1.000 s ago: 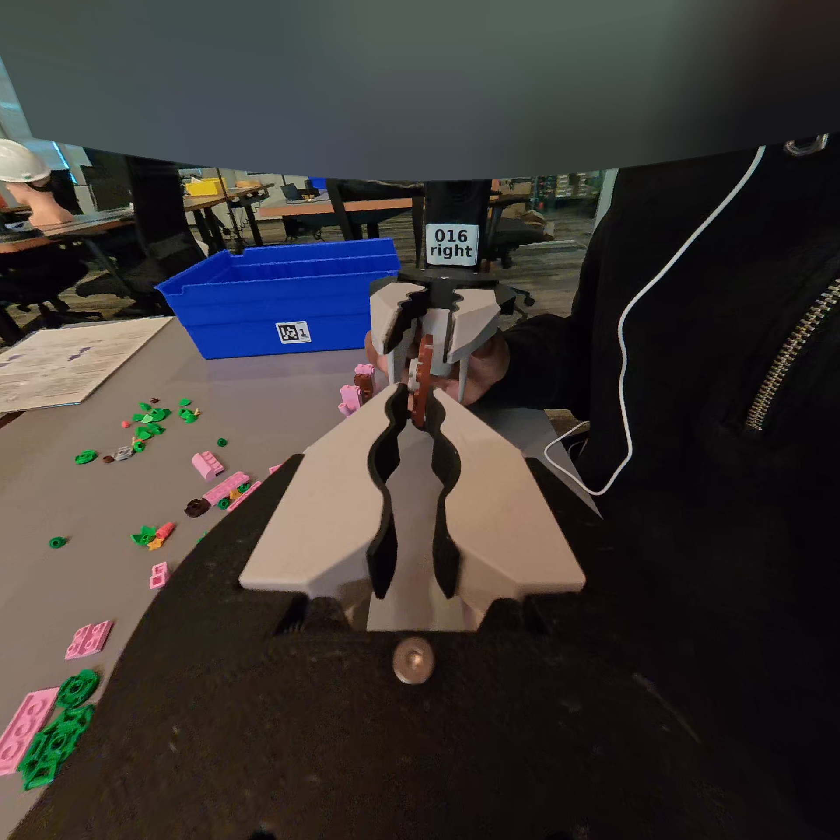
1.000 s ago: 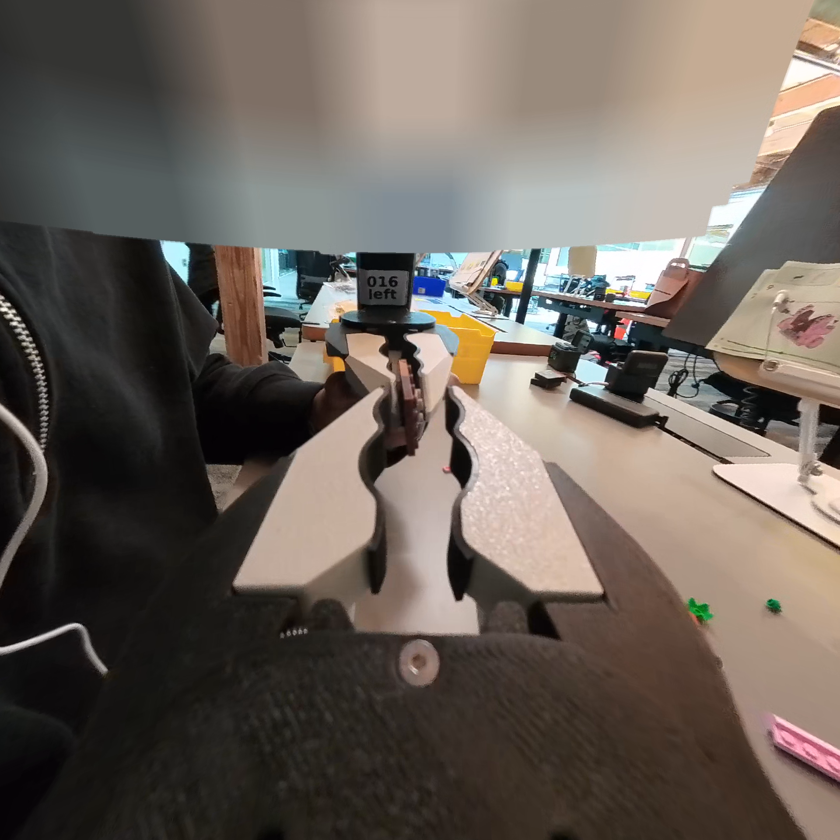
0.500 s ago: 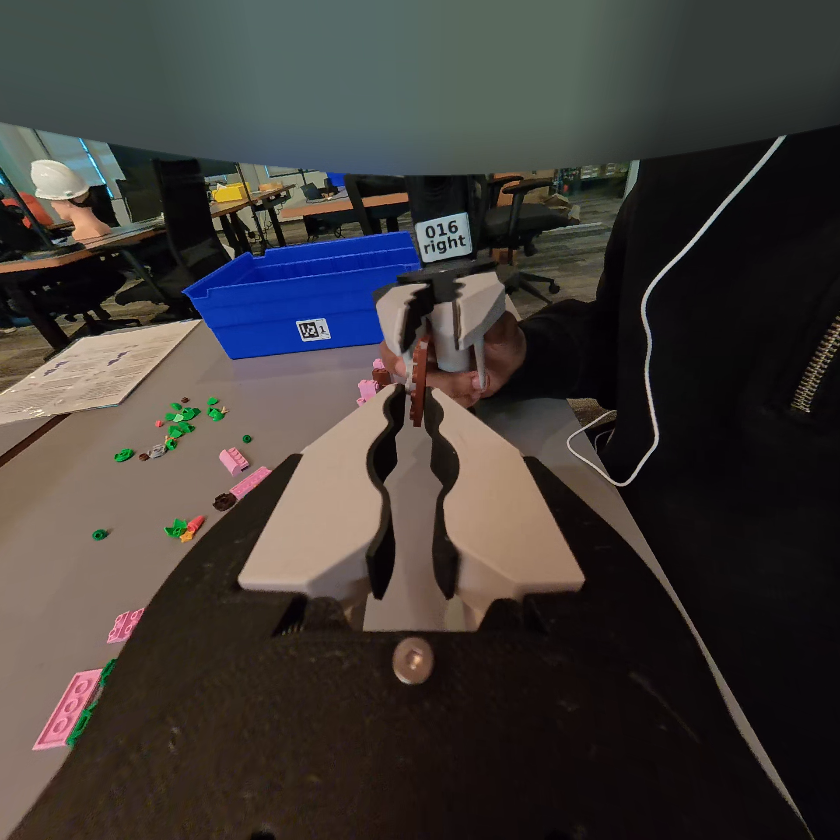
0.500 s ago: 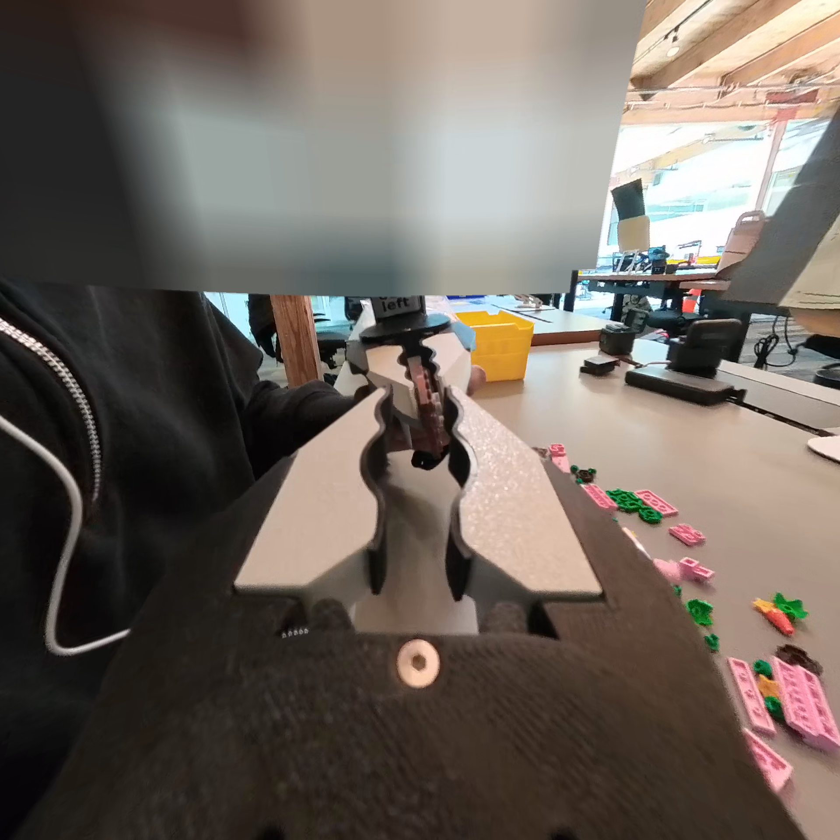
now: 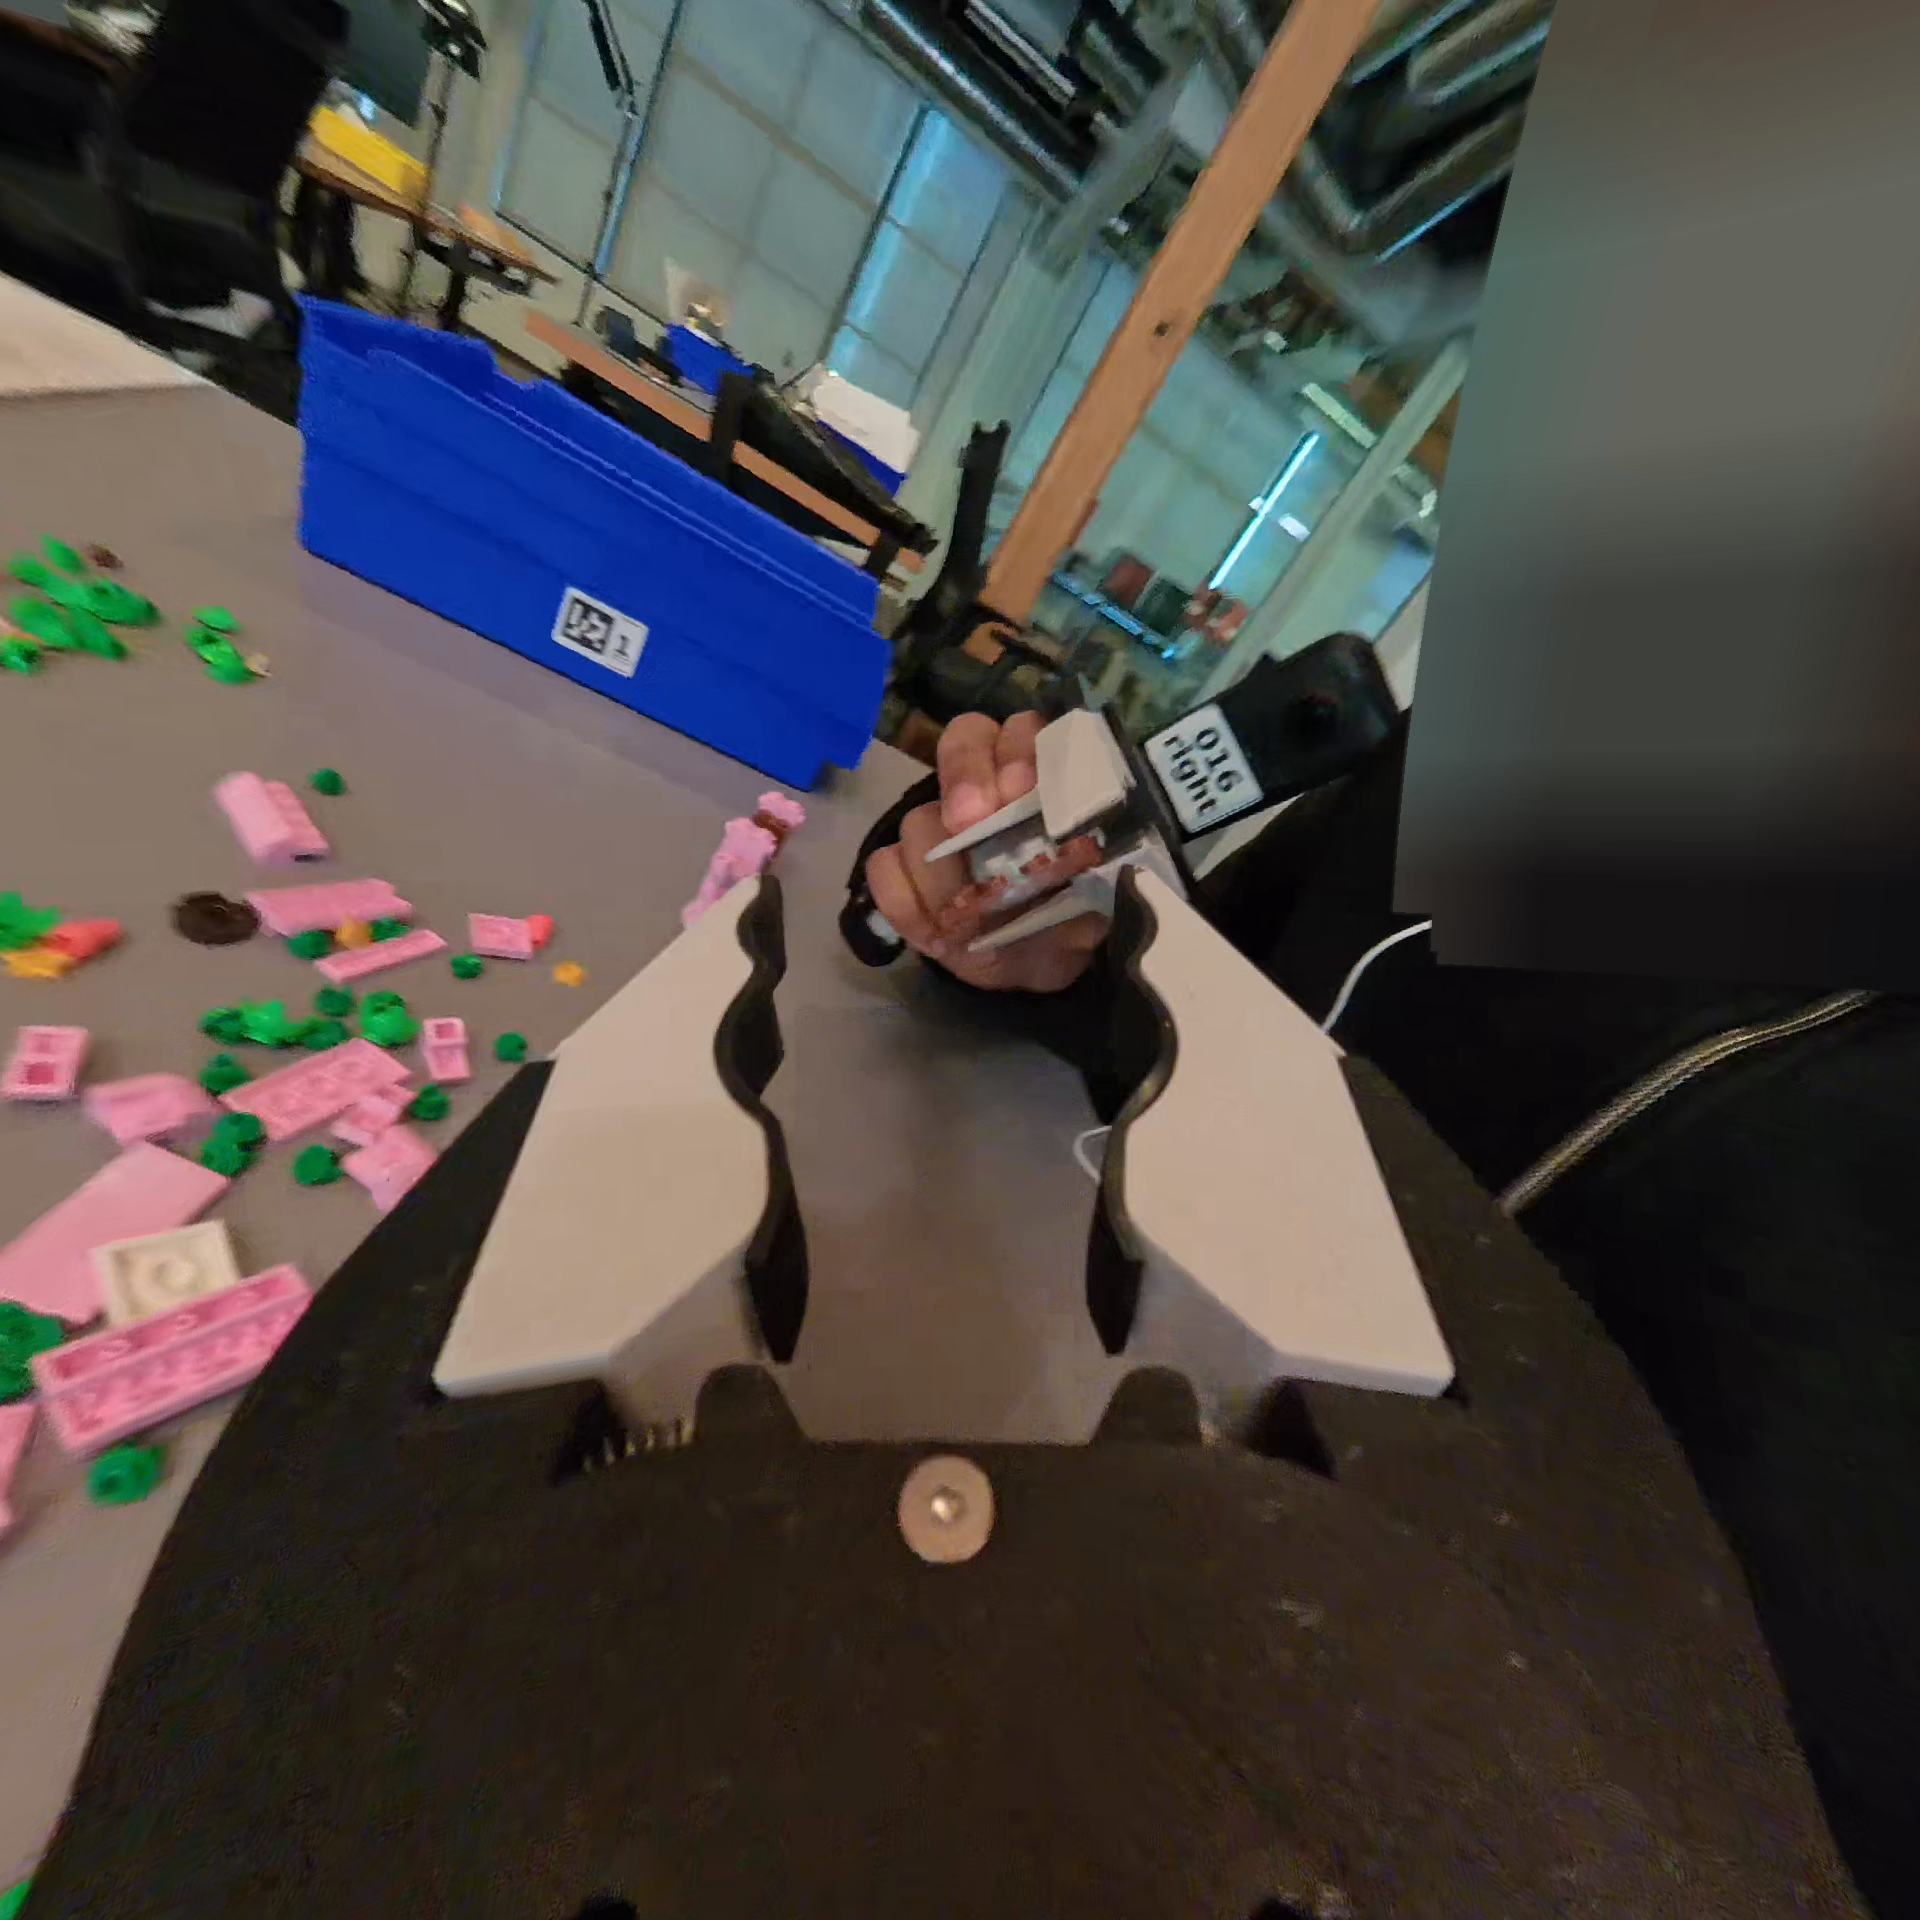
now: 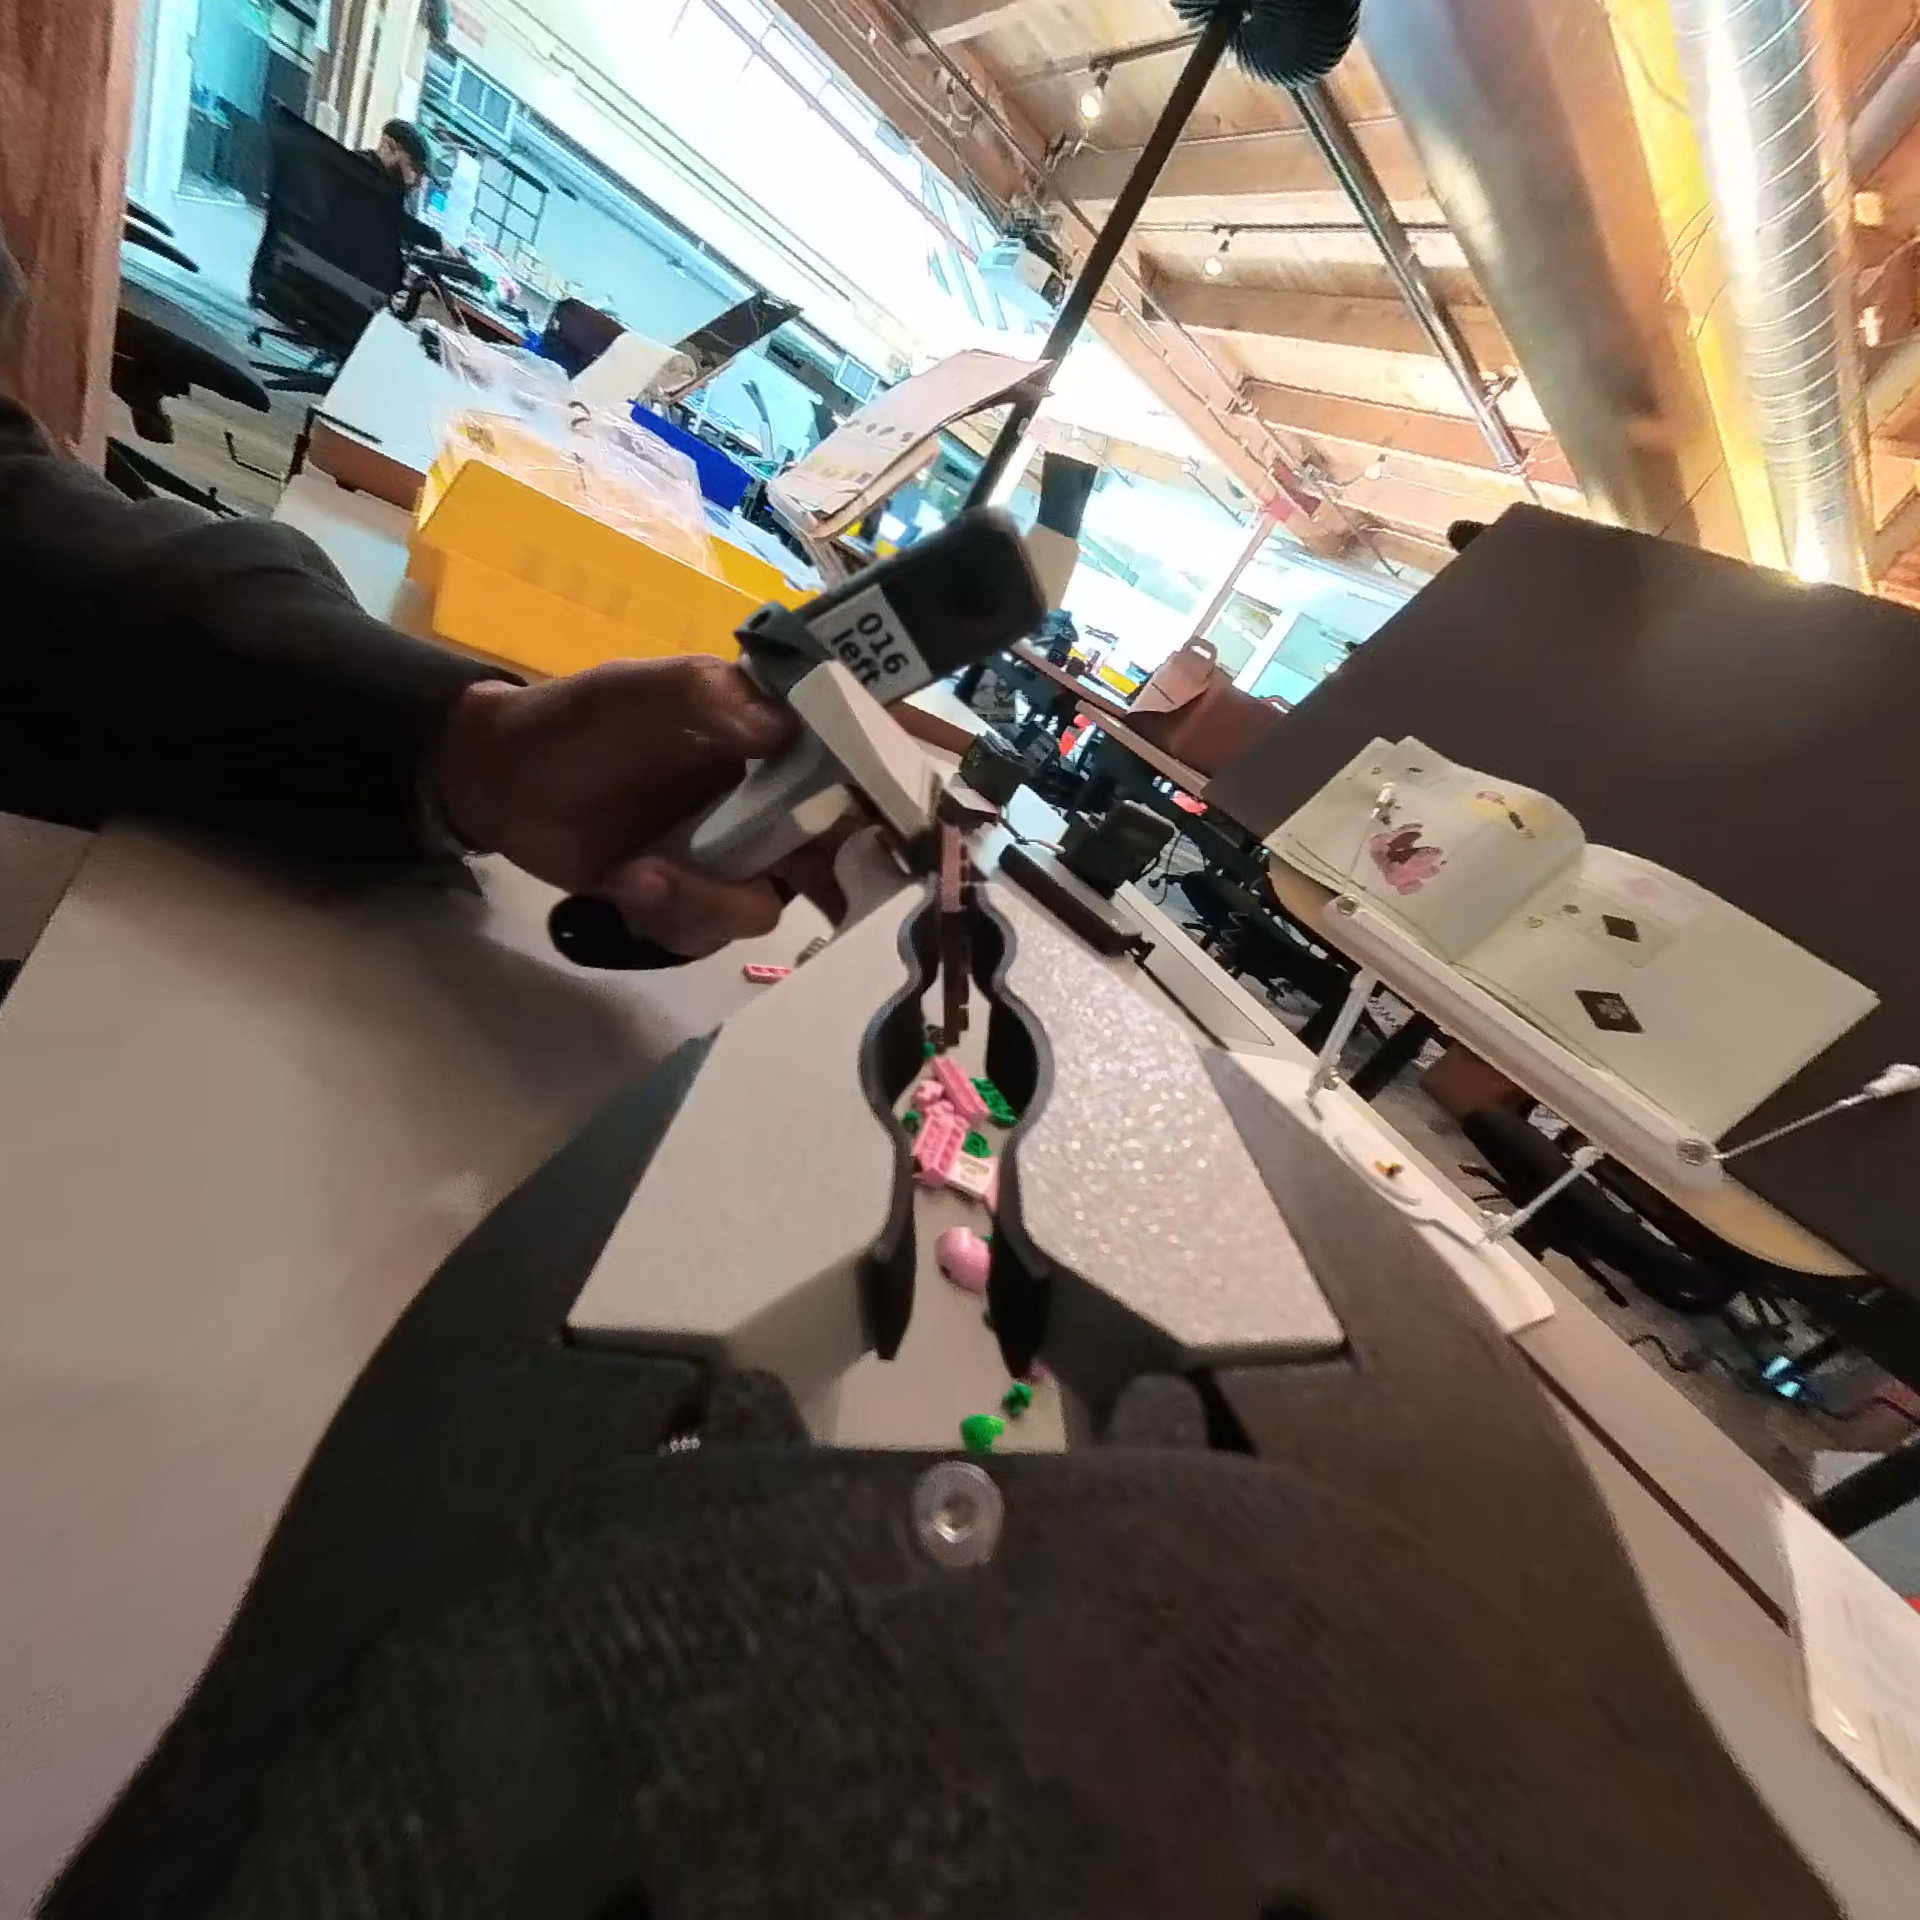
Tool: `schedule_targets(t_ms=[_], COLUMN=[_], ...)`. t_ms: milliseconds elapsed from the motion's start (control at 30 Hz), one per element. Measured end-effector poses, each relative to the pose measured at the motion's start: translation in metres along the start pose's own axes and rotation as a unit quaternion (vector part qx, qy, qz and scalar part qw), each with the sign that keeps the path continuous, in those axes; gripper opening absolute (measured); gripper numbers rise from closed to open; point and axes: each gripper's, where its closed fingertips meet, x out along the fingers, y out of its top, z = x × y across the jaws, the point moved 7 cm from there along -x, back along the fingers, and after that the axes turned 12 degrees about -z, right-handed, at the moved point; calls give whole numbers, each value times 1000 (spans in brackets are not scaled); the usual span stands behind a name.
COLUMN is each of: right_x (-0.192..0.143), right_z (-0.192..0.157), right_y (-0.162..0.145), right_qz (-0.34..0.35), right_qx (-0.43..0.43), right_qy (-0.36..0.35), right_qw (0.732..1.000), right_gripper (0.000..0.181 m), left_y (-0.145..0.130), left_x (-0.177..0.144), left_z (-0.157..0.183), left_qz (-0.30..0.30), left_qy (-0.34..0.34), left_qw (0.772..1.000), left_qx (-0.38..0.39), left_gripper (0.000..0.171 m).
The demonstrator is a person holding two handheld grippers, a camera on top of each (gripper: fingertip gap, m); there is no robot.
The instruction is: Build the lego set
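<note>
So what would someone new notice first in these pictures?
Probably the right gripper, shut on a thin brown and pink lego piece at its tips. Next, the left gripper, wide open and empty, then the pink and green bricks scattered over the grey table before a blue bin.

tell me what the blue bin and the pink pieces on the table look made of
Blue bin: looks like rigid moulded plastic, with uniform colour, stepped walls and a soft sheen. Pink pieces: likely hard glossy plastic with studded tops, though blurred here.

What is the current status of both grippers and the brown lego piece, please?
Left gripper open, empty. Right gripper shut on thin brown-and-pink lego assembly. Loose pink and green lego pieces scattered on grey table; nothing obstructing.
</note>
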Motion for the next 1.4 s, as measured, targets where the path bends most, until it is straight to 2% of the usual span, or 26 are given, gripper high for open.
schedule_targets(t_ms=[167, 233, 300, 333, 433, 533, 600, 700, 833, 1033, 1100, 1233, 1267, 1333, 1400], right_x=[1, 3, 6, 7, 7, 7, 6, 6, 3, 7, 7, 6, 6, 8, 13], right_z=[-1, -7, -10, -11, -11, -9, -6, 7, 17, 10, 8, 10, 10, 8, 0], right_y=[-2, -2, -4, -5, -6, -12, -16, -18, -20, -22, -22, -21, -23, -28, -37], right_qz=[-13, -19, -31, -36, -40, -53, -47, -36, -5, -13, -16, -21, -27, -57, -115], right_qx=[-32, -63, -89, -97, -96, -43, 34, 183, 282, 320, 324, 313, 308, 299, 277], right_qy=[-20, -23, -33, -37, -34, -6, 39, 103, 146, 203, 219, 213, 209, 208, 214], right_qw=[999, 998, 995, 994, 994, 998, 998, 977, 948, 925, 920, 925, 928, 930, 930], right_gripper=[2, 3, 3, 3, 3, 5, 27, 49, 46, 43, 32, 32, 32, 32, 32], left_y=[-6, -8, -10, -10, -10, -10, -7, -1, 0, -4, -4, -8, -9, -11, -11], left_x=[8, 10, 10, 9, 8, 6, 2, -3, -3, 7, 7, 7, 7, 4, -1], left_z=[-1, -3, -4, -4, -4, -6, -5, 0, 7, 18, 19, 16, 13, 8, 3], left_qz=[-21, -24, -29, -31, -37, -44, -37, -17, -21, -54, -57, -83, -97, -109, -115], left_qy=[-55, -63, -78, -87, -81, -43, -26, -16, 6, 40, 43, 43, 53, 88, 126], left_qw=[997, 996, 994, 993, 993, 997, 998, 1000, 998, 989, 987, 986, 985, 980, 973], left_qx=[-53, -66, -73, -77, -75, -54, -34, -1, 52, 134, 141, 136, 134, 144, 156], left_gripper=[73, 65, 40, 34, 33, 32, 32, 32, 32, 32, 32, 32, 35, 52, 56])
